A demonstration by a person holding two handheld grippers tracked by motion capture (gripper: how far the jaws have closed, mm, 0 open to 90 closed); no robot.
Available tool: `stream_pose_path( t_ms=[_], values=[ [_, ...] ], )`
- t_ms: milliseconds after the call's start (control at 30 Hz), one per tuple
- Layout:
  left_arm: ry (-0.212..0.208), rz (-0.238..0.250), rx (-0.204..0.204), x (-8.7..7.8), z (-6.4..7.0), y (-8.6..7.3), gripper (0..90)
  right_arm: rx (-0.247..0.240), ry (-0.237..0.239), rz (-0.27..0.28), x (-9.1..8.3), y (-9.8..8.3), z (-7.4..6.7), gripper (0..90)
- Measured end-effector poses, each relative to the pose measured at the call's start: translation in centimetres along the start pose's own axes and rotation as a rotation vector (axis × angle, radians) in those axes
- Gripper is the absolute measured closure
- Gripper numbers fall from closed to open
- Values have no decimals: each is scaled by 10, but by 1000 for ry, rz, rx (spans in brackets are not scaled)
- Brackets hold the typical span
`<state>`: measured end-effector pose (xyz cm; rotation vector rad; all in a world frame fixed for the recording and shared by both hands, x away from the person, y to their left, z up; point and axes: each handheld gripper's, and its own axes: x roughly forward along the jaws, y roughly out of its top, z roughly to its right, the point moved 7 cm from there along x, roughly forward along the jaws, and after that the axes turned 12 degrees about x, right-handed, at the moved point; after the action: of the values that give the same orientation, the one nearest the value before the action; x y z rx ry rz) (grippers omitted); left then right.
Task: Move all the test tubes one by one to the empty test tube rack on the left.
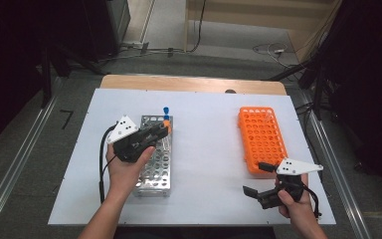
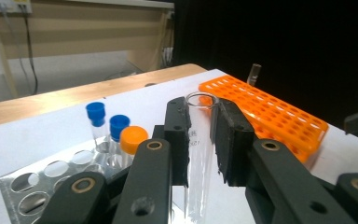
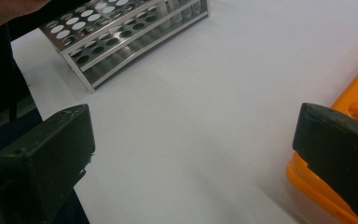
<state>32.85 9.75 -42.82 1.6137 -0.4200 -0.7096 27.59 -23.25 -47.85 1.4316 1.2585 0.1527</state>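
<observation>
Fingers (image 2: 179, 140) clamp clear tube (image 2: 200, 154) between them.

L forearm enters from bottom edge, angled up toward centre-left; left hand (image 1: 124, 167) wraps the left tool (image 1: 163, 130) from below, wrist roughly straight. L tool points far and right, lying near level, grey plate on top, cable looping down the left side of the wrist. Its jaws are closed tight on a clear tube (image 2: 199, 140), pads pressing both sides. Right hand (image 1: 294, 201) sits at near right, fist around the right tool (image 1: 254, 178), which points left. R tool jaws spread wide apart, nothing between them, grey plate on top.
</observation>
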Motion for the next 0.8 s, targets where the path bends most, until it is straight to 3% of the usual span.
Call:
stream_pose_path(
  t_ms=[400, 667, 800],
  values=[
    [89, -14, 19, 10, -7, -14, 756, 1, -9, 4, 0, -1, 3, 0],
    [97, -49, 28, 13, -5, -21, 755, 0, -15, 1, 1, -2, 3, 0],
    [105, -93, 25, 12, -4, -24, 753, 0, -19, 0, 1, -2, 3, 0]
  ],
)
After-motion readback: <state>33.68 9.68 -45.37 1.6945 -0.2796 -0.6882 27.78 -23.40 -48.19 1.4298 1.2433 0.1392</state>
